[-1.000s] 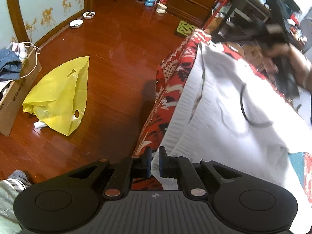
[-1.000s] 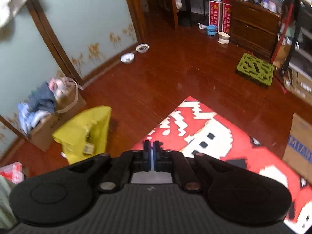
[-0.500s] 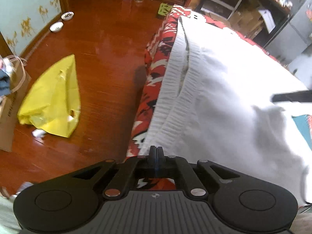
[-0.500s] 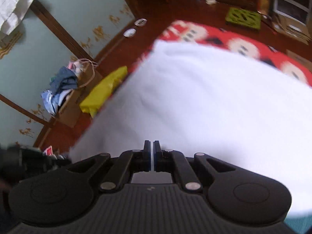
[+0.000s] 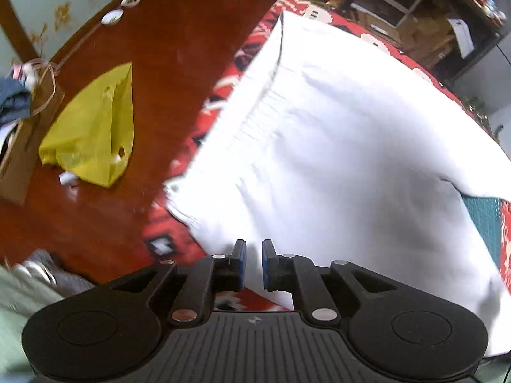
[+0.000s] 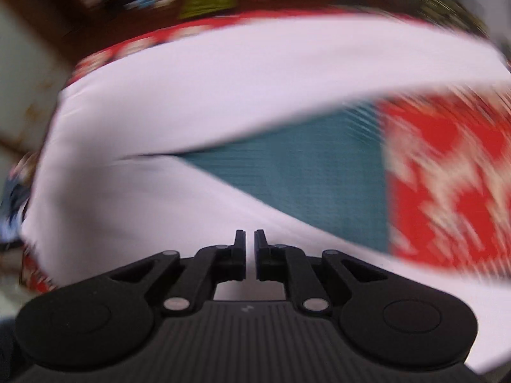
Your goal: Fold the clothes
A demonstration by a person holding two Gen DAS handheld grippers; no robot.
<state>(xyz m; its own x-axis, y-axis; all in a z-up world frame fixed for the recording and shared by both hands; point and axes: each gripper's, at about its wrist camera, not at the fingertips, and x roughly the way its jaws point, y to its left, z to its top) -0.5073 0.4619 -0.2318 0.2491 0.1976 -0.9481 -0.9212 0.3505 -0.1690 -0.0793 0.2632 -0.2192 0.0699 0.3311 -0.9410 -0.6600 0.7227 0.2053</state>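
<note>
White garment (image 5: 335,146) lies spread over a red-and-white patterned cover (image 5: 252,41), its ribbed hem along the left edge, toward the floor; a fold of it runs across a teal cloth (image 6: 306,172) at the right, with the patterned cover beyond; right wrist view heavily blurred, so finer creases there cannot be told. Left tool (image 5: 253,265) points steeply down at the near edge of the garment; jaws opening, a narrow gap between the blue pads, white fabric seen behind the gap but not pinched. Right tool (image 6: 250,253) also over white fabric near the teal cloth; jaws opening, gap narrow, nothing pressed between the pads. Red-brown wooden floor (image 5: 179,48) to the left; yellow plastic bag (image 5: 95,127) lying on it; brown paper bag (image 5: 28,127) with clothes at far left; two small bowls (image 5: 121,8) by the far wall.
</note>
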